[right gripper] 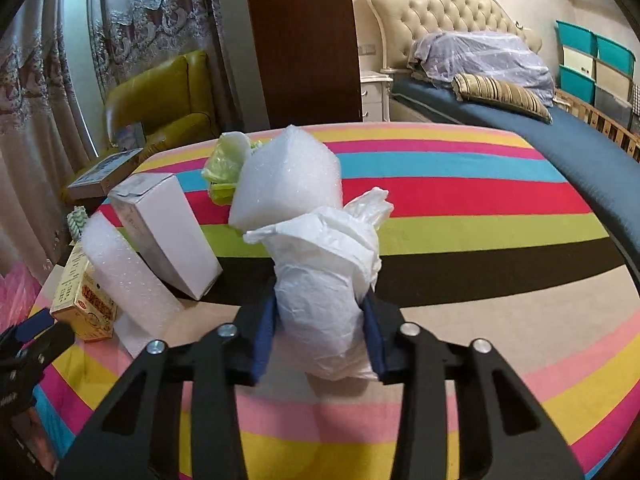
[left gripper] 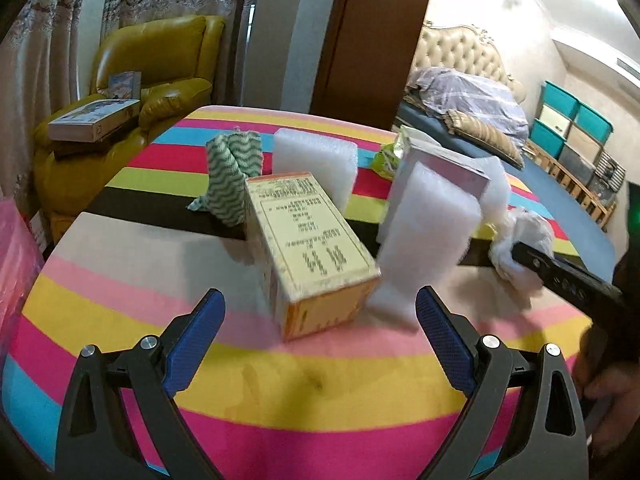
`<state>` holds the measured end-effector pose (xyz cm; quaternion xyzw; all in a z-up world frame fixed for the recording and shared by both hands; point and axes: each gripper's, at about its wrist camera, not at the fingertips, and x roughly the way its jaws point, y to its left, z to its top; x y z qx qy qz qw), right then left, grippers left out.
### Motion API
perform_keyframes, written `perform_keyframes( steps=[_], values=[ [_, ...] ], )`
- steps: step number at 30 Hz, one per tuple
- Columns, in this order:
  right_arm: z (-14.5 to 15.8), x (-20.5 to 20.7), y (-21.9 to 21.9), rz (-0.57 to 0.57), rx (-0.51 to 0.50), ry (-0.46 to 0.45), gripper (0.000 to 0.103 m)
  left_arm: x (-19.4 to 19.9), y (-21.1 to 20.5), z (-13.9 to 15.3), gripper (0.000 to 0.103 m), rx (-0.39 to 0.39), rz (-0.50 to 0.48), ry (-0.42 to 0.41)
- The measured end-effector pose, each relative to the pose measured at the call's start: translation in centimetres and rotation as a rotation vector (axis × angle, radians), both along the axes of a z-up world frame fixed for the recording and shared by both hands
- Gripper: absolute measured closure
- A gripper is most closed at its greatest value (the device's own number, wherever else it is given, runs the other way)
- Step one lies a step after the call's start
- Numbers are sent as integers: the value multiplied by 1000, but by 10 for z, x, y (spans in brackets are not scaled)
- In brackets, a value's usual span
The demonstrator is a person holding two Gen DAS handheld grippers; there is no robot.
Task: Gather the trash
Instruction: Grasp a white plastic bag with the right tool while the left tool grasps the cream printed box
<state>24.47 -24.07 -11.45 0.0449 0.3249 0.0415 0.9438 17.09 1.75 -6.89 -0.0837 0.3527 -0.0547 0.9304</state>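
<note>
My right gripper (right gripper: 320, 320) is shut on a crumpled white plastic bag (right gripper: 328, 280), held just above the striped table; the bag also shows in the left wrist view (left gripper: 520, 240). My left gripper (left gripper: 320, 312) is open and empty, just short of a yellow-orange carton (left gripper: 308, 248) lying on the table. A white foam block (left gripper: 424, 240) leans beside the carton. A white box (right gripper: 164, 228), a second foam block (right gripper: 288, 184), a third foam block (left gripper: 316, 160), a green-white cloth (left gripper: 232, 172) and a green wrapper (right gripper: 224, 168) lie further back.
The round table has a striped cloth (right gripper: 480, 208). A yellow armchair (left gripper: 160, 64) with boxes stands at the back left. A bed (right gripper: 520, 128) lies to the right. A pink bag (left gripper: 16, 248) sits at the table's left edge.
</note>
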Motion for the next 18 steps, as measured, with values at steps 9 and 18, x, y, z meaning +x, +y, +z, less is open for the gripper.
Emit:
perform_keyframes(
  steps=[9, 18],
  values=[
    [1, -1, -2, -7, 24, 3, 67, 26, -16, 3, 15, 35, 54, -21],
    [2, -2, -1, -20, 11, 1, 67, 35, -13, 3, 37, 49, 85, 0]
  ],
)
